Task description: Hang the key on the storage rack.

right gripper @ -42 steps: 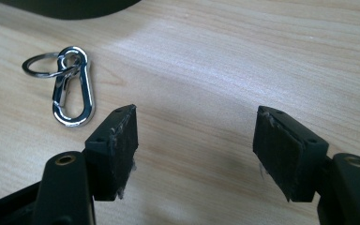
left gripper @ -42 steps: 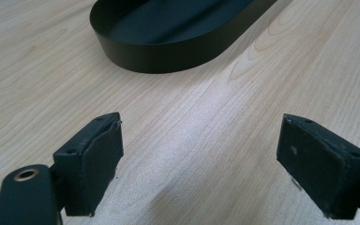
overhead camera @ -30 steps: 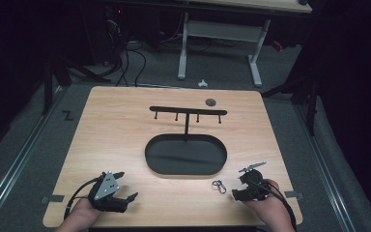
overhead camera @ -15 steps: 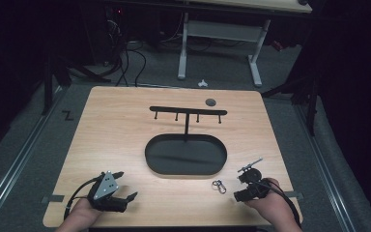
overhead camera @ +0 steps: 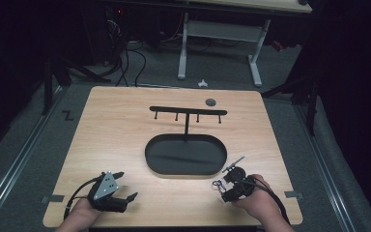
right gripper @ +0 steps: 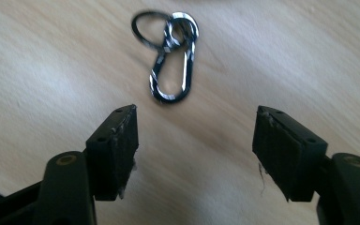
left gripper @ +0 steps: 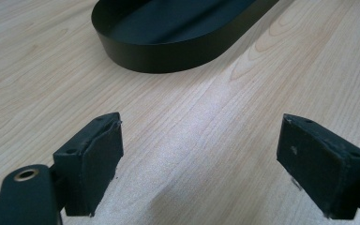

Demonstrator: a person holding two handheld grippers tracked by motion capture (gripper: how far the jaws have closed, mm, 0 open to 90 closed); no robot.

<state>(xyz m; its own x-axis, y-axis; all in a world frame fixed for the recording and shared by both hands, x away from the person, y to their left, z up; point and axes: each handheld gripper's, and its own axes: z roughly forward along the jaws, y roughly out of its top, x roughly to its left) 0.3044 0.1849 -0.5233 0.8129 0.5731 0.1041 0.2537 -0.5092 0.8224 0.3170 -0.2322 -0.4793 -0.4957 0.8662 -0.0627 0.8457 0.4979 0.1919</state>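
Right gripper (overhead camera: 225, 186), lower right of high view, advanced since earlier frames toward carabiner (right gripper: 173, 70); jaws apart, nothing clamped. Left gripper (overhead camera: 125, 193) unmoved, jaws apart. Grasp judged imminent.

**Around the work**

We see a black oval tray (overhead camera: 186, 154) on the wooden table (overhead camera: 121, 135), ahead of the claws and between them. Beyond it stands a black T-shaped hook rack (overhead camera: 187, 112), with a small dark disc (overhead camera: 210, 102) farther off.

Table (overhead camera: 125, 125) lit from above, surroundings dark, carabiner (right gripper: 171, 70) motion-blurred, soft glare
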